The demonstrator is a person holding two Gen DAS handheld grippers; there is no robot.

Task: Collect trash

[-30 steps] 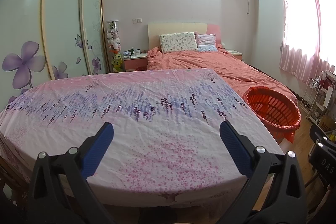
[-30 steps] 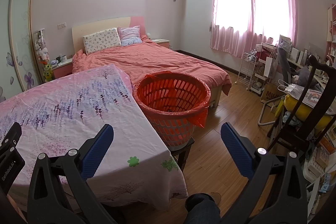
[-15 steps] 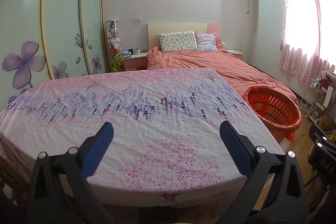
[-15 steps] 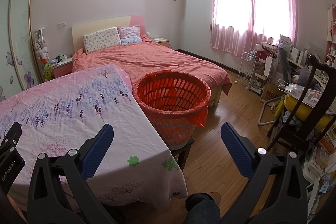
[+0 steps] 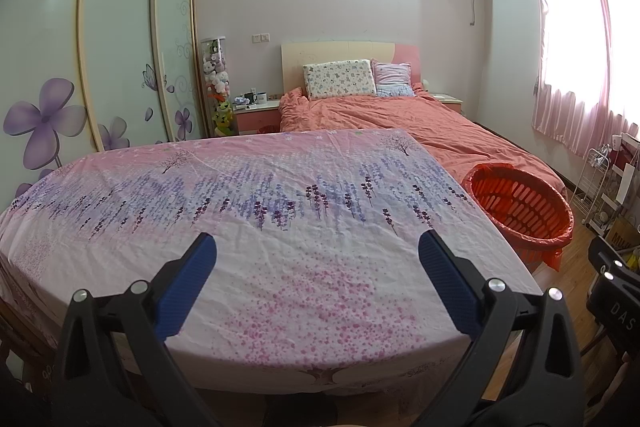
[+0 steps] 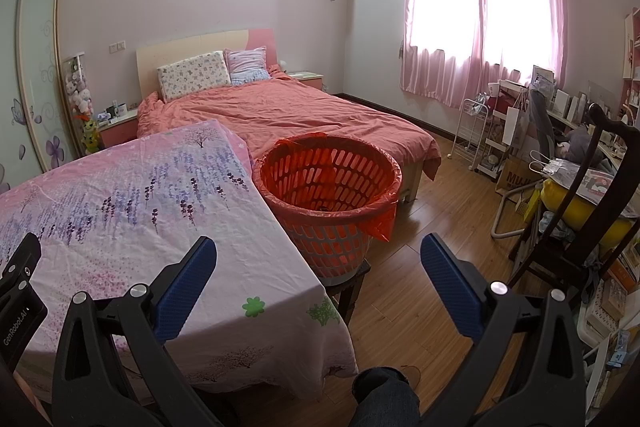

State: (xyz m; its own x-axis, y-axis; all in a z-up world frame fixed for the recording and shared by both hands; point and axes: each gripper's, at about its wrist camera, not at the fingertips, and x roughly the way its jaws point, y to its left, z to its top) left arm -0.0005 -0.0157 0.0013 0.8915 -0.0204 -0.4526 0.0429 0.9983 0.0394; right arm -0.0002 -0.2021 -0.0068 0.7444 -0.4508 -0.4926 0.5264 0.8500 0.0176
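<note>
An orange slotted basket lined with an orange bag stands on a small stool at the right end of a table under a pink flowered cloth. It also shows in the left wrist view. My left gripper is open and empty above the near part of the cloth. My right gripper is open and empty near the table's right corner, short of the basket. I see no loose trash on the cloth.
A bed with an orange cover lies behind the table and basket. A wardrobe with sliding doors fills the left wall. A dark chair, a wire rack and a cluttered desk crowd the right side. Wood floor lies between.
Both views have shifted only slightly. The grippers stay open and empty; nothing was taken or let go.
</note>
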